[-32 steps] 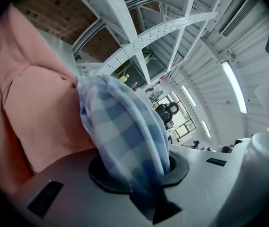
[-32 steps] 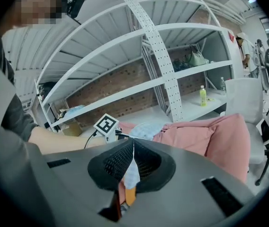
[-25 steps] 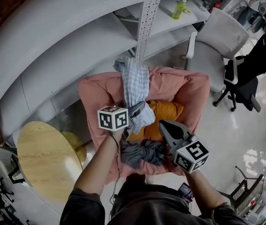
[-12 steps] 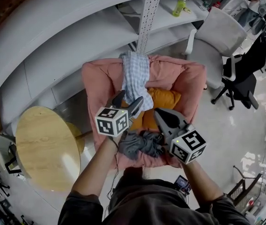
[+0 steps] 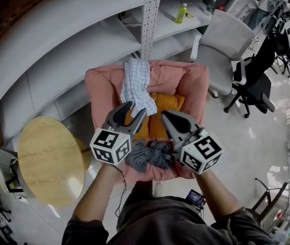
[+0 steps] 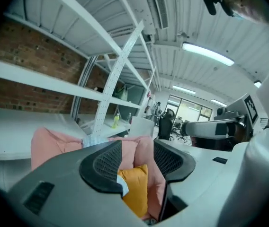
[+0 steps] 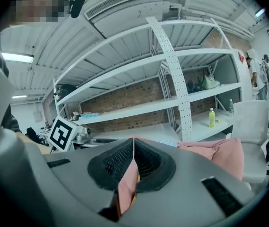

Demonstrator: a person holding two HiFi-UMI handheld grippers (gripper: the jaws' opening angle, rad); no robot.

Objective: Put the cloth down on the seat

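Cloth [image 5: 135, 83] | draped over seat [image 5: 178, 80] | just beyond left tool [image 5: 134, 109], jaws parted

I can't read a single word, number or brand here. The cubes on the left gripper [image 5: 135, 110] and the right gripper [image 5: 165, 115] carry only black-and-white square marker patterns, no letters. The green bottle [image 5: 181, 13] on the shelf [image 5: 175, 29] is too small for any print to be made out.
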